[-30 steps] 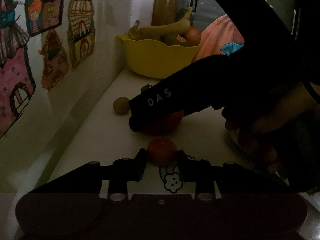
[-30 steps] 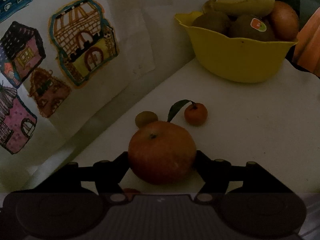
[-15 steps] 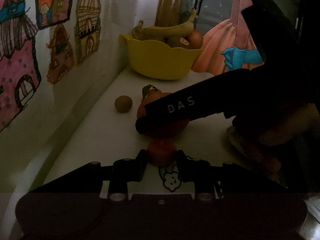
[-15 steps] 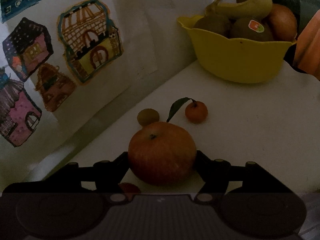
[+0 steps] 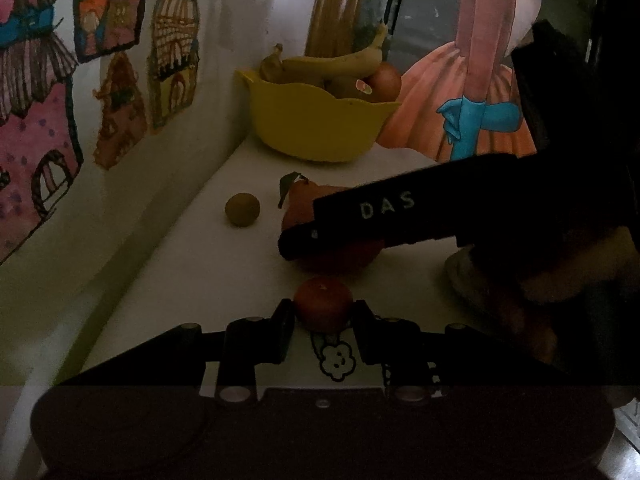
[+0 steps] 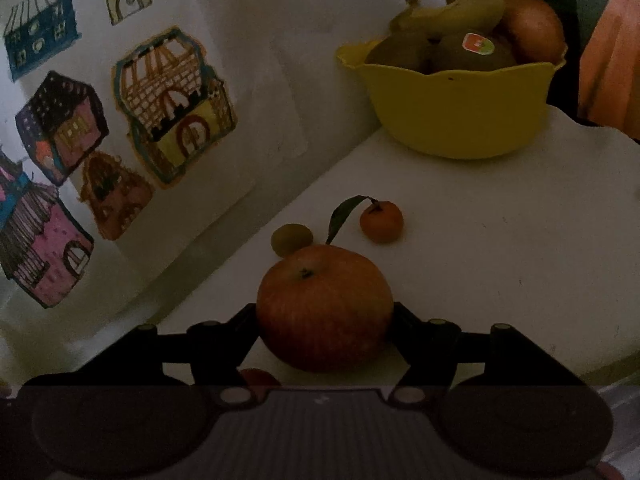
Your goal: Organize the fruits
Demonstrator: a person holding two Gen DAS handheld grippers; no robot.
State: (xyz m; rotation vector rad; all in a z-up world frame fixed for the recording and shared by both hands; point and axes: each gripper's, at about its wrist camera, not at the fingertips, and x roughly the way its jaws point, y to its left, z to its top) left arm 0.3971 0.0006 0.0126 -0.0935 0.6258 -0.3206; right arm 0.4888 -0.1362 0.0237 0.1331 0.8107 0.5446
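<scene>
Change since earlier frames: the right gripper [image 6: 324, 312] has carried the apple [image 6: 324, 312] upward and nearer the yellow bowl [image 6: 456, 108]; in the left wrist view the bowl sits lower in the picture and more of the painted figure in a peach dress [image 5: 476, 80] shows.
Right gripper: fingers pinching the large apple on both sides, which hangs above the white tabletop [image 6: 500, 272].
Left gripper [image 5: 323, 312]: fingers closed on a small red-orange fruit [image 5: 323, 308] — type not clear in the dim light.
Loose fruit on table, count 2: one mandarin [image 6: 381, 222] with a single curled green leaf; one small dull-green round fruit [image 6: 291, 239] just beside the wall, apart from the mandarin.
Bowl contents: bananas [image 6: 456, 16] lying across the top — number unclear; two brown kiwis, one bearing a sticker [image 6: 476, 44]; one reddish round fruit [image 6: 532, 34] at the right.
Bowl: one, smooth yellow plastic, wavy scalloped rim, standing at the back corner of the table.
Apple surface: orange-red, faintly streaked, short dark stem in a dimple.
Wall [image 6: 260, 52]: white, with hand-drawn cut-out paper houses [image 6: 176, 104] stuck on — at least six in the right wrist view.
Right gripper body seen from left: matte black, lettered "DAS" [image 5: 386, 206].
</scene>
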